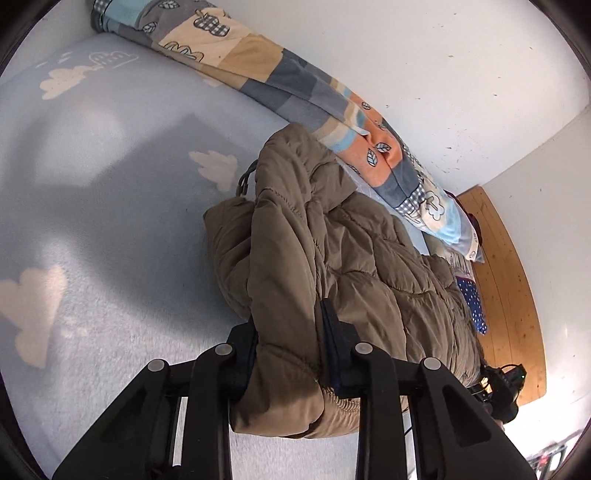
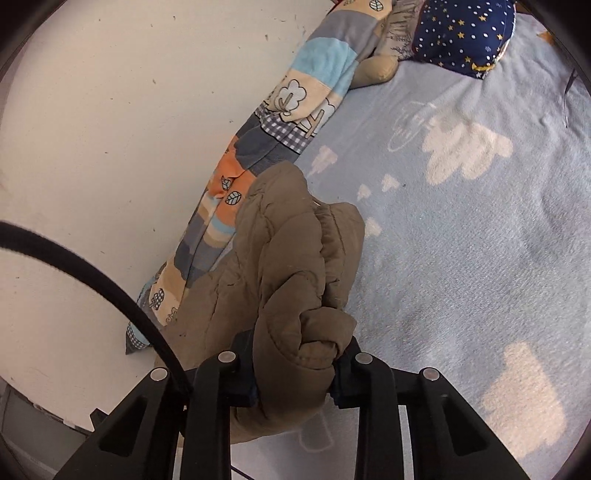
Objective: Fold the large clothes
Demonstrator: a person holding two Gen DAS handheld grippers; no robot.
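A brown quilted puffer jacket (image 1: 332,251) lies bunched on a light blue blanket with cloud prints (image 1: 110,221). My left gripper (image 1: 288,354) is shut on a thick fold of the jacket near its edge. In the right wrist view the same jacket (image 2: 280,258) hangs bunched between the fingers, and my right gripper (image 2: 295,369) is shut on another thick fold of it, above the blue blanket (image 2: 461,258). My right gripper also shows small at the lower right of the left wrist view (image 1: 502,384).
A patchwork quilt roll (image 1: 295,88) (image 2: 266,140) runs along the white wall (image 1: 424,55) behind the jacket. A navy star-print pillow (image 2: 461,29) and a beige cushion (image 2: 376,70) lie at the bed's head. A wooden board (image 1: 506,280) stands at the bed's end. A black cable (image 2: 92,273) crosses the left.
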